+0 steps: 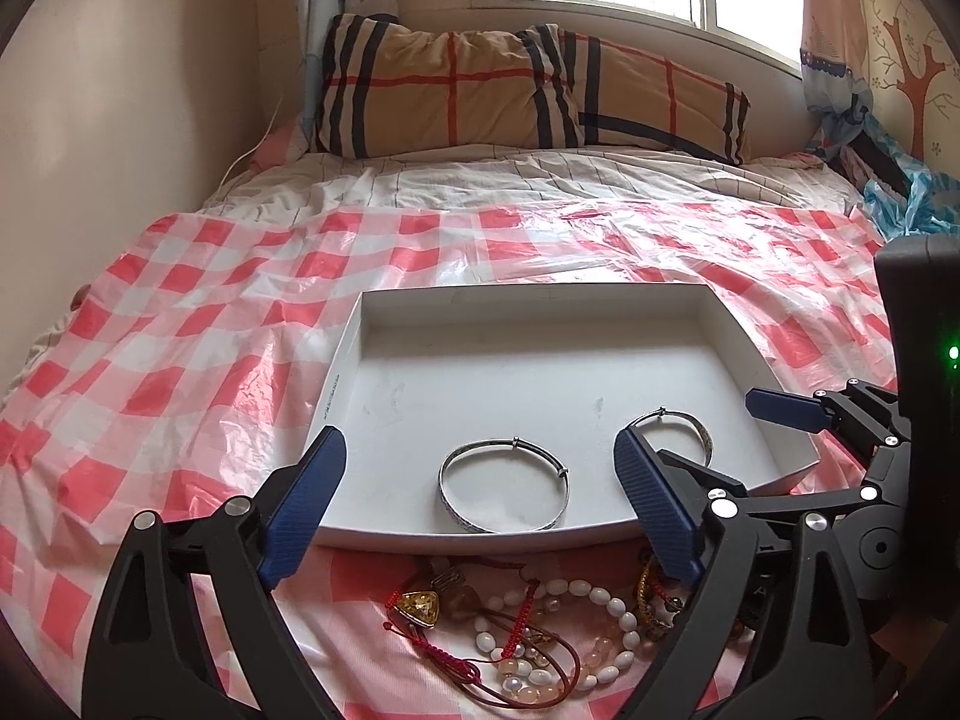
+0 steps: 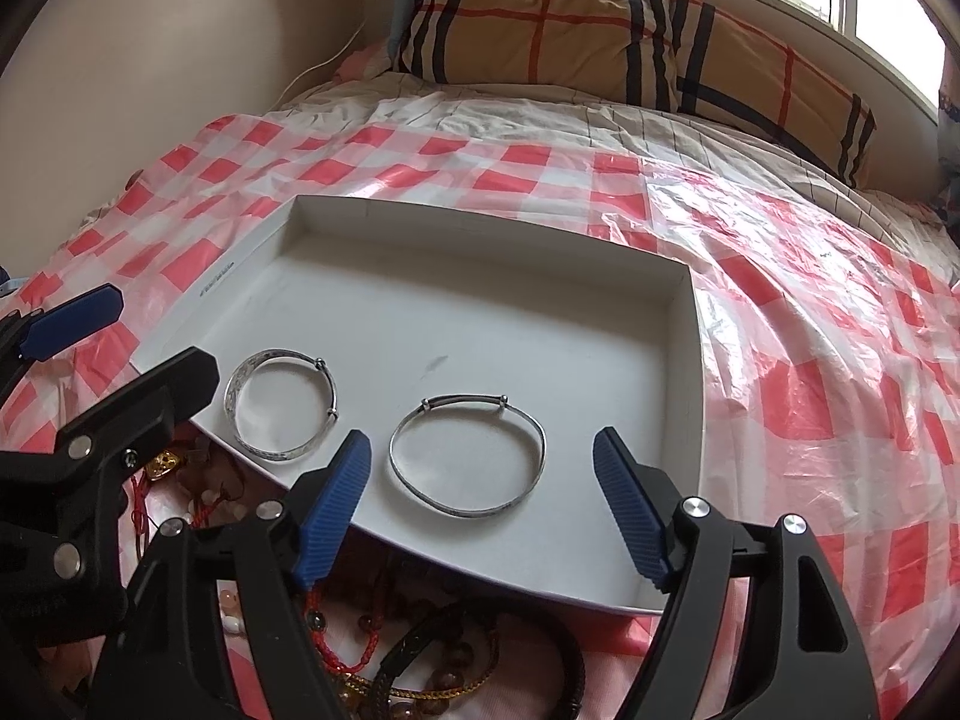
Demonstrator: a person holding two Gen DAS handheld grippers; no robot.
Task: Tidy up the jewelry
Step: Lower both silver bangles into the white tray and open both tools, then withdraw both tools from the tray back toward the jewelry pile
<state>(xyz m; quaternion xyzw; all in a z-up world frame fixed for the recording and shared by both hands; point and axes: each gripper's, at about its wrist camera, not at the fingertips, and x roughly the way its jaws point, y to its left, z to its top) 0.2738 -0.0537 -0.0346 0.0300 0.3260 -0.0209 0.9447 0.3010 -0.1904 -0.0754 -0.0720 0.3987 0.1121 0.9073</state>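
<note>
At the left of the scene, the left gripper (image 1: 480, 501) was held with its blue pads spread wide and nothing between them but air; beneath the gap lay the wide silver bangle (image 1: 503, 485), flat on the floor of the white tray (image 1: 432, 318), near its front wall. No contact between pads and bangle could be seen. Just in front of that wall, on the red-checked plastic sheet (image 1: 198, 312), a tangled heap of jewelry (image 1: 540, 630) was left unsorted: a white bead bracelet (image 1: 600, 600), red cords and an amber triangular pendant (image 1: 420, 605).

Further right, the thin silver bangle (image 2: 468, 456) was seen lying flat in the same tray, well apart from the first. The right gripper (image 2: 480, 501) was poised over it, its jaws likewise apart and empty.

Both bangles were judged to be placed already, so the heap was taken to be what remained. Trouble was expected there: the cords and beads were interlaced, so a pinch on one strand could drag several pieces up together. The tray's low front wall could be caught and the tray shoved across the slick, crinkled sheet, sliding the bangles out of place. The two grippers were held close together, and a collision was possible over the heap.
</note>
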